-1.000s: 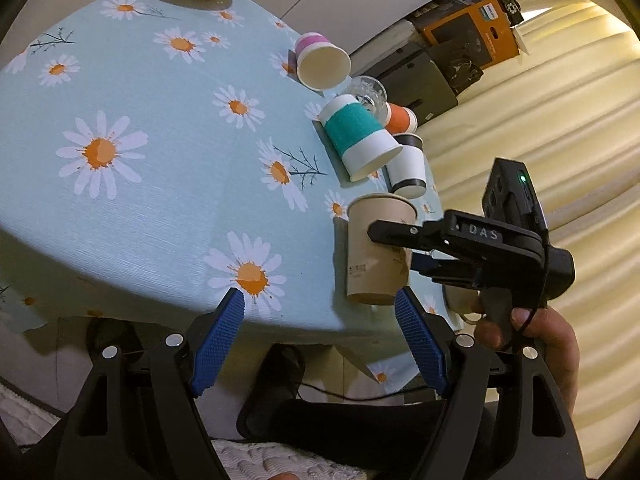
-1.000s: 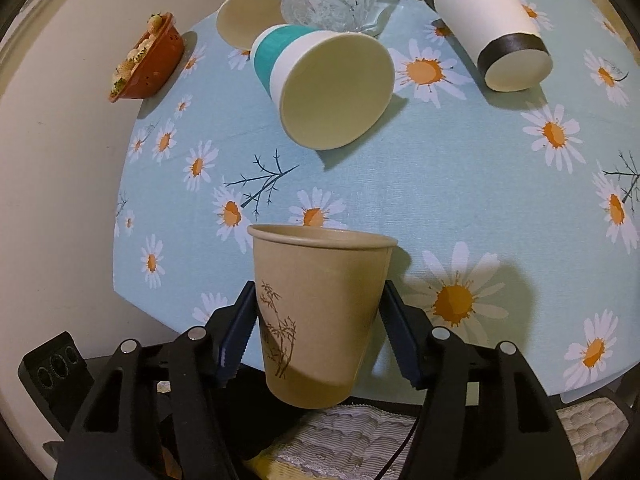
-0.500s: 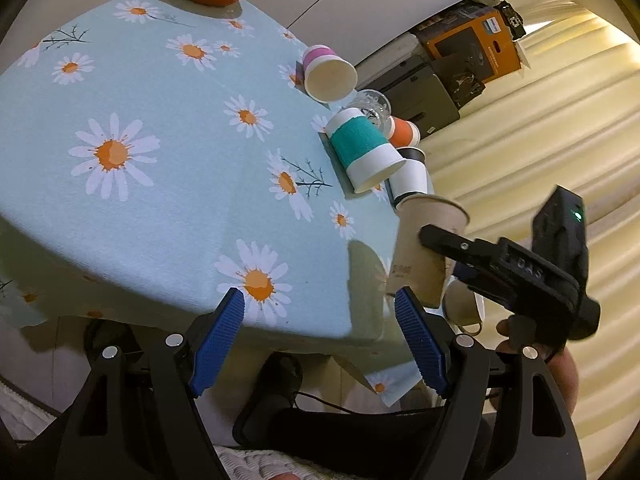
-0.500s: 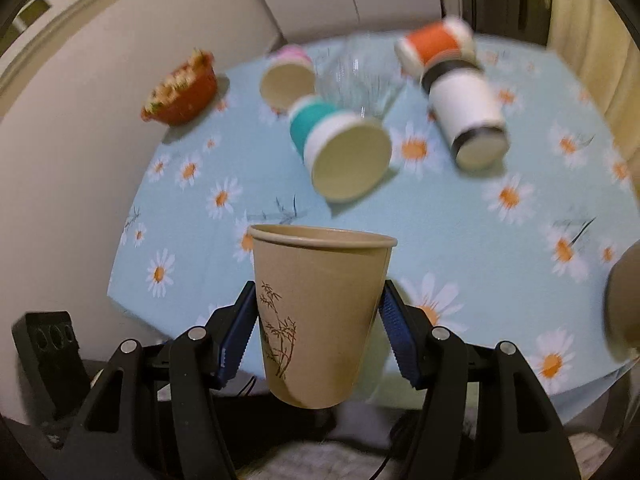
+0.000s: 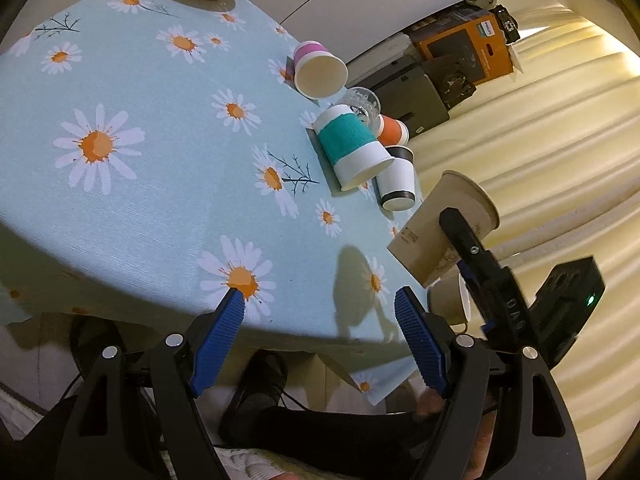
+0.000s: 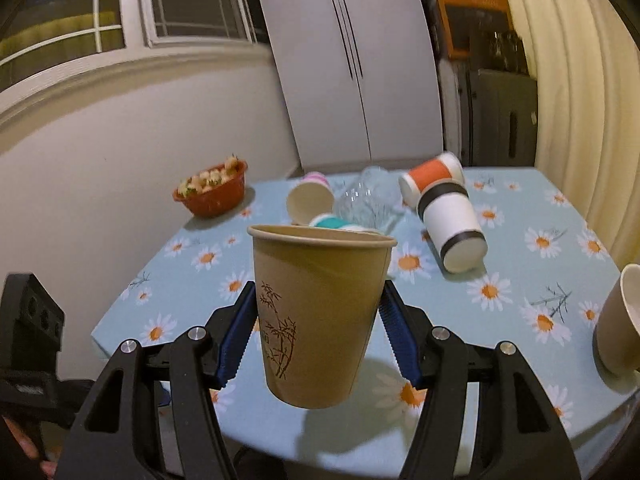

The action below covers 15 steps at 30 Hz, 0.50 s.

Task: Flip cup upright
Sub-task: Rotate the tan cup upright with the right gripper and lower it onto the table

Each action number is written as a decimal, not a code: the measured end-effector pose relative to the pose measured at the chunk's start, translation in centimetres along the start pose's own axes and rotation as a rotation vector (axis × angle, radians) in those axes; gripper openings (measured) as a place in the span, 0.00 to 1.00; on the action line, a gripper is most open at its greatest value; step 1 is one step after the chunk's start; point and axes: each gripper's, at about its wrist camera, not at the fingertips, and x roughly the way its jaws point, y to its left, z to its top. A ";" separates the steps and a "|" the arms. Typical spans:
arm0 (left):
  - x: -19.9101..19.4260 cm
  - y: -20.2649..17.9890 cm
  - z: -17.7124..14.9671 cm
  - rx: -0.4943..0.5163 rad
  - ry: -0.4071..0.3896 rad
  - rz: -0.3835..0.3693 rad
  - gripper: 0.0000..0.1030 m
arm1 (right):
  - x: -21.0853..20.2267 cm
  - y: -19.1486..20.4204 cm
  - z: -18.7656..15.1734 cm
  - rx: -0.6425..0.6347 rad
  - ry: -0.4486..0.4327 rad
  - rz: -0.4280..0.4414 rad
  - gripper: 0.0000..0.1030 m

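My right gripper [image 6: 318, 334] is shut on a brown paper cup [image 6: 316, 316] with a bamboo print. It holds the cup mouth up, above the near edge of the daisy tablecloth [image 6: 500, 320]. In the left wrist view the same cup [image 5: 436, 228] hangs tilted over the table's right edge, held by the right gripper's black finger [image 5: 472, 248]. My left gripper [image 5: 320, 340] is open and empty near the table's front edge.
Several cups lie on their sides at the far end: teal [image 5: 352, 148], pink [image 5: 316, 68], black-banded [image 6: 452, 220], orange [image 6: 432, 172], and a glass [image 6: 368, 200]. A brown mug [image 6: 620, 320] stands at right. A red bowl [image 6: 210, 192] sits far left.
My right gripper has lifted the brown cup off the table and tipped back, so its view now looks level across the table. The left gripper has stayed open and drawn back slightly.
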 end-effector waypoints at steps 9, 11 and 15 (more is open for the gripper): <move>-0.1 0.1 0.0 -0.003 -0.006 -0.005 0.74 | 1.4 -0.1 -3.0 -0.044 -0.135 -0.058 0.60; 0.0 0.1 0.0 -0.002 -0.007 -0.004 0.74 | 1.8 -0.2 -3.7 -0.057 -0.150 -0.060 0.60; 0.1 0.1 -0.1 0.004 -0.005 0.008 0.74 | 2.5 0.3 -5.1 -0.112 -0.164 -0.075 0.60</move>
